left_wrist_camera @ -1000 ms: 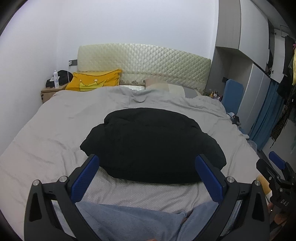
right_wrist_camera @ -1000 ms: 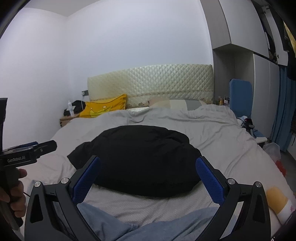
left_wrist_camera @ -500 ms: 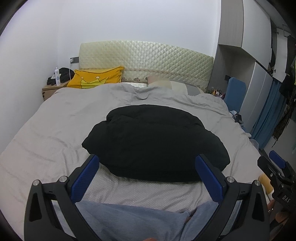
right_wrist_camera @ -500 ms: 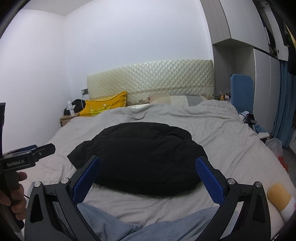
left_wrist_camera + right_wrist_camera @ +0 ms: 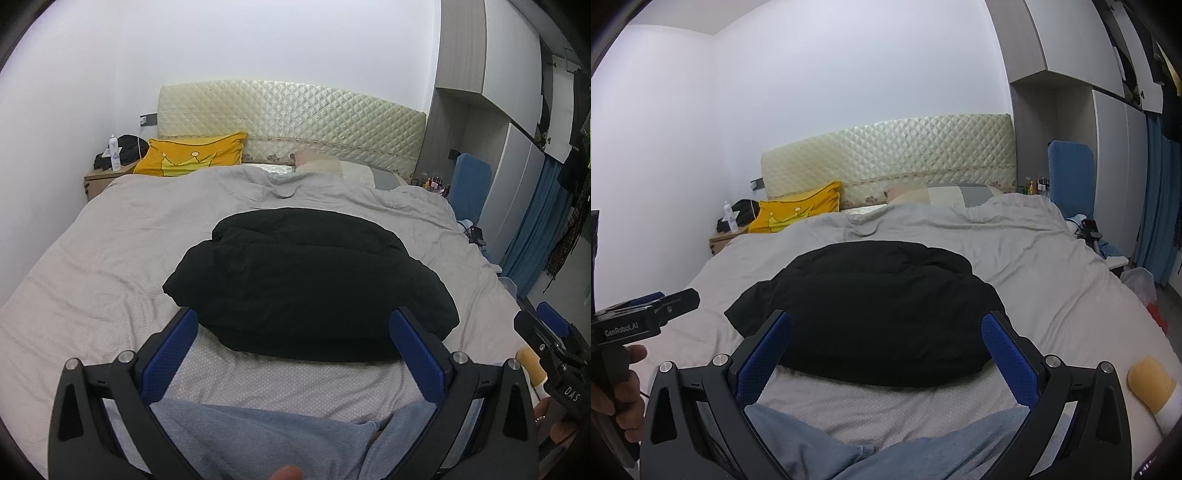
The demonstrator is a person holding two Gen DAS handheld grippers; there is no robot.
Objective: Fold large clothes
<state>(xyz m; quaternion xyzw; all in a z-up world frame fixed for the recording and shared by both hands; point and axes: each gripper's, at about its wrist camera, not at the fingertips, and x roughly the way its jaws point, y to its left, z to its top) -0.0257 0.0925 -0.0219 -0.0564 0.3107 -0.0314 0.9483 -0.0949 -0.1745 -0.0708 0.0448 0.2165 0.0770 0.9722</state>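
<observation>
A bulky black garment (image 5: 306,284) lies folded in a rounded heap in the middle of the grey bed (image 5: 110,266). It shows in the right wrist view too (image 5: 871,314). My left gripper (image 5: 295,325) is open and empty, held back from the garment's near edge. My right gripper (image 5: 886,328) is open and empty, also short of the near edge. The right gripper's body shows at the right of the left wrist view (image 5: 554,343). The left gripper's body shows at the left of the right wrist view (image 5: 639,317). The person's blue-clad knees (image 5: 266,439) fill the foreground.
A yellow pillow (image 5: 192,157) and a quilted headboard (image 5: 295,122) are at the bed's far end. A nightstand (image 5: 101,179) with a bottle stands at far left. A yellow-and-white object (image 5: 1156,387) lies near the right foot. Wardrobes and a blue chair (image 5: 1069,170) line the right wall.
Both grippers rose slightly and tilted back, so the garment sits a little lower in each view. The garment and the jaws have not changed.
</observation>
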